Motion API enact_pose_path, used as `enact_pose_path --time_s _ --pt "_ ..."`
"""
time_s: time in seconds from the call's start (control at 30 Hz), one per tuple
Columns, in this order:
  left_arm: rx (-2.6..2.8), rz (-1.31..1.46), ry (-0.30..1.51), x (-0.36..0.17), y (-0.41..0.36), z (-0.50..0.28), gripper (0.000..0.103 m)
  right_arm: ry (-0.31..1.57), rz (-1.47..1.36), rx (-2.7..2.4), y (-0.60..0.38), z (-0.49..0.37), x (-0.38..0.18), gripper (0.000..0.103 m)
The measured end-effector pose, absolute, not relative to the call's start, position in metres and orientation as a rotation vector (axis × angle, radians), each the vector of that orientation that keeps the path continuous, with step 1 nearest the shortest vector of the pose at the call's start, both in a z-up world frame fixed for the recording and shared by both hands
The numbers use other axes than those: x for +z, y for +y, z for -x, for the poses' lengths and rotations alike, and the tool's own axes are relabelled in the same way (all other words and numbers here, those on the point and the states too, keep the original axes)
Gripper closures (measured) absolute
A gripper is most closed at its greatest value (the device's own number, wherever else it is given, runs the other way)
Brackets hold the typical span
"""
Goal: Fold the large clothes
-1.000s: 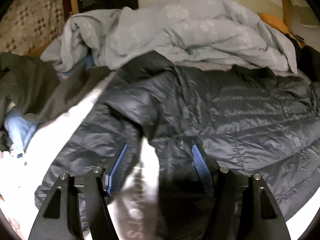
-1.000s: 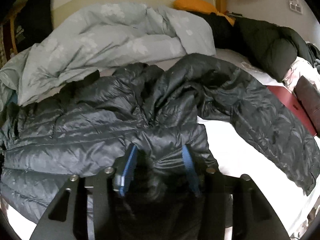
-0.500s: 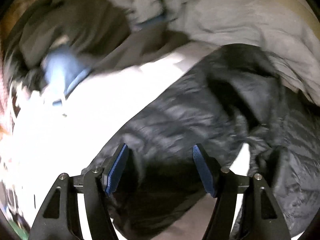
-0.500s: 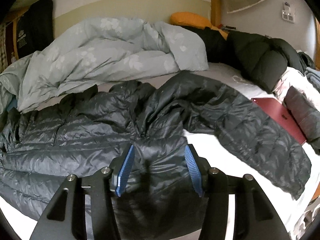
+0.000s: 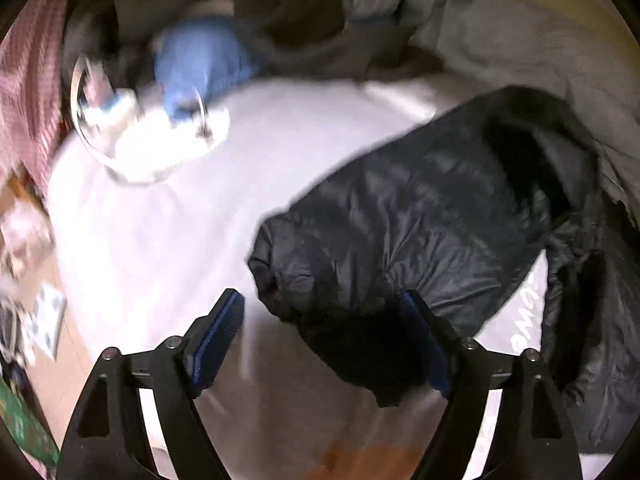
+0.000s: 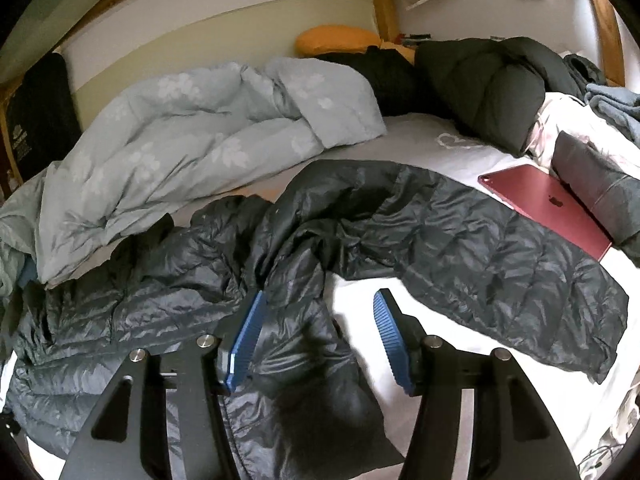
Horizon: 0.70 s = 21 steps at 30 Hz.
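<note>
White bedding (image 5: pixel 168 240) covers the bed where the work is going on, with a pale blue quilt (image 6: pixel 192 136) bunched along the far wall.

At the far left of the left-hand view, blurred by motion, lie a pink cloth (image 5: pixel 24 92) and a blue garment (image 5: pixel 200 64) with some white fabric beside it. Further right, a sleeve of the black puffer jacket (image 5: pixel 420 216) reaches toward the left gripper (image 5: pixel 328 344). A second ago this gripper sat over the jacket's front edge; it has since swung out to the sleeve, and its jaws stand wide apart with the cuff end lying between them, nothing pinched.

In the right-hand view the jacket (image 6: pixel 132 300) is spread across the bed, its body on the left and its other sleeve running off to the right. The right gripper (image 6: pixel 316 336) has widened its jaws since a second ago and let go of the front panel, which now lies loose between them. Beyond the sleeve sit a red tablet (image 6: pixel 548 204) and a dark coat (image 6: pixel 492 88).

Both releases suggest the spreading-out is finished and the sleeve fold comes next, probably from the left.
</note>
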<state>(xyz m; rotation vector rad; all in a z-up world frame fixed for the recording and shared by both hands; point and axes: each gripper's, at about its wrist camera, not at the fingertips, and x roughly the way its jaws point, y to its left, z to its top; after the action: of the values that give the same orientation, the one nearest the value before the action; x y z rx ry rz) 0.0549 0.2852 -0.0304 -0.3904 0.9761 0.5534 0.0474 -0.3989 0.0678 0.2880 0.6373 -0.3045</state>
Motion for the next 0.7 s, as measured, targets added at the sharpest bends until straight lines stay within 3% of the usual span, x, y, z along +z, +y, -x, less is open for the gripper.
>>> enact_pose_path --time_s 0.07,0.1,0.17,0.2,0.53,0.7 --pt "0.567 0.405 0.968 -0.034 0.287 -0.057 0.024 0.646 -0.275 -0.289 -0.394 -0.049 0.067 0.045" --pt "0.566 0.394 0.944 -0.031 0.284 -0.057 0.032 0.647 -0.261 -0.289 -0.391 -0.049 0.067 0.045" --pt "0.554 0.338 0.913 -0.024 0.277 -0.060 0.084 0.641 -0.239 -0.287 -0.386 -0.049 0.069 0.045" --pt "0.545 0.312 0.900 -0.017 0.272 -0.061 0.096 0.638 -0.233 -0.284 -0.384 -0.049 0.069 0.045" --pt "0.207 0.086 0.429 0.149 0.162 -0.063 0.096 0.660 -0.162 -0.270 -0.368 -0.056 0.064 0.045" --pt "-0.088 -0.029 0.333 0.186 0.061 -0.071 0.096 0.657 -0.176 -0.214 -0.360 -0.054 0.068 0.045"
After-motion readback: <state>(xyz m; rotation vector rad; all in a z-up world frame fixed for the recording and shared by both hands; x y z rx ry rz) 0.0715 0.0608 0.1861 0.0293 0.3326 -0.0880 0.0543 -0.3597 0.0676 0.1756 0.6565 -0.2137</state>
